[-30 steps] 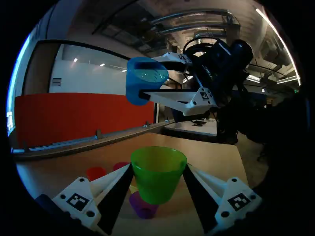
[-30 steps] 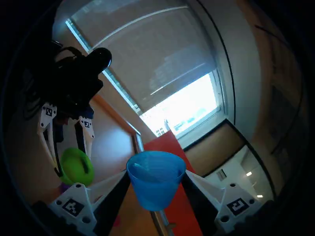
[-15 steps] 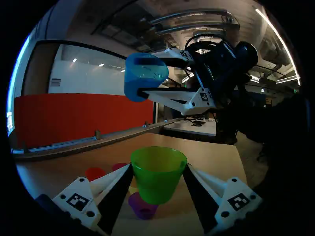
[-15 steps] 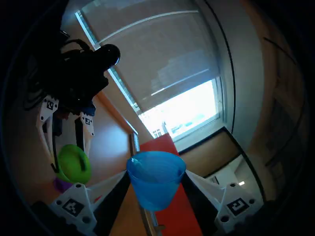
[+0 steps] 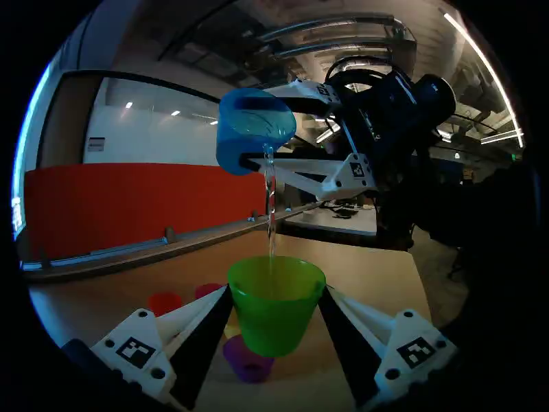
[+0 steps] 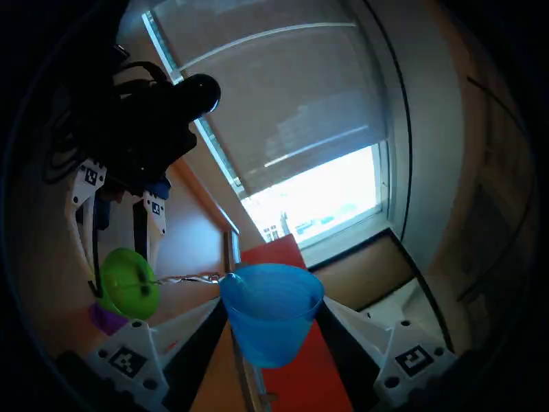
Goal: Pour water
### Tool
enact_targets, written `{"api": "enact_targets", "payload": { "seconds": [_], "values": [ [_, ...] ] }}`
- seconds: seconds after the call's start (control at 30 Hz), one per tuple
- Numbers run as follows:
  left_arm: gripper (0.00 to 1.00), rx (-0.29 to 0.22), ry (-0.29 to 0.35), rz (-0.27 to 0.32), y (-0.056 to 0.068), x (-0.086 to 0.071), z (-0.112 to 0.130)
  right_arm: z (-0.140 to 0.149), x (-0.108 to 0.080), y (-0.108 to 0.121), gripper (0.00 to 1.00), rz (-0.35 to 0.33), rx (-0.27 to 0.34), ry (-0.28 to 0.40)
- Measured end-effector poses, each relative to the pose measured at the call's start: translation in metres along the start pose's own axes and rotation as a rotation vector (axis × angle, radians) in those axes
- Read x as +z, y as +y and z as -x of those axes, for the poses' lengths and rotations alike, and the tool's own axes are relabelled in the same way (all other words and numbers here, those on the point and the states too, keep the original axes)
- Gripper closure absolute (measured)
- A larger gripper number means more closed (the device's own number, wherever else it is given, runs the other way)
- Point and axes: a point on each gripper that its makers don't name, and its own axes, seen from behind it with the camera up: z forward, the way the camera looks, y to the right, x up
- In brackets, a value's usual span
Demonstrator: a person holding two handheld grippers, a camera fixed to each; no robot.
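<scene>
- As the blue cup (image 5: 250, 130) tips further than it did half a second ago, a thin stream of water (image 5: 270, 206) now falls from its lip into the green cup (image 5: 276, 309) directly below. The pour has begun and looks to be at an early stage.
- Left gripper (image 5: 274, 292) sits level over the table (image 5: 370, 275), both fingers clamped on the upright green cup, a purple cup (image 5: 247, 357) just beneath.
- Right gripper (image 5: 264, 127) reaches in high from the right, rolled over, fingers squeezing the blue cup.
</scene>
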Motion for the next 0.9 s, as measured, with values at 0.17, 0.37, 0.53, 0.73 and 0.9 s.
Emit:
{"api": "enact_targets", "payload": {
  "seconds": [0.17,0.37,0.53,0.73,0.9],
  "values": [
    [0.14,0.0,0.001,0.001,0.001,-0.001,-0.001,-0.001,-0.001,0.003,0.11,0.009,-0.011,0.001],
    [0.14,-0.001,0.002,0.0,0.001,0.0,0.0,-0.004,-0.002,0.005,0.11,0.015,-0.026,0.008],
    [0.14,-0.005,0.004,-0.001,0.0,0.0,0.0,-0.004,-0.001,0.008,0.11,0.019,-0.044,0.01],
    [0.14,-0.004,0.006,0.0,0.001,0.001,-0.001,-0.005,-0.001,0.01,0.11,0.023,-0.066,0.013],
    [0.14,-0.004,0.006,0.002,0.002,0.001,-0.002,-0.006,-0.001,0.012,0.11,0.028,-0.076,0.016]
  ]
}}
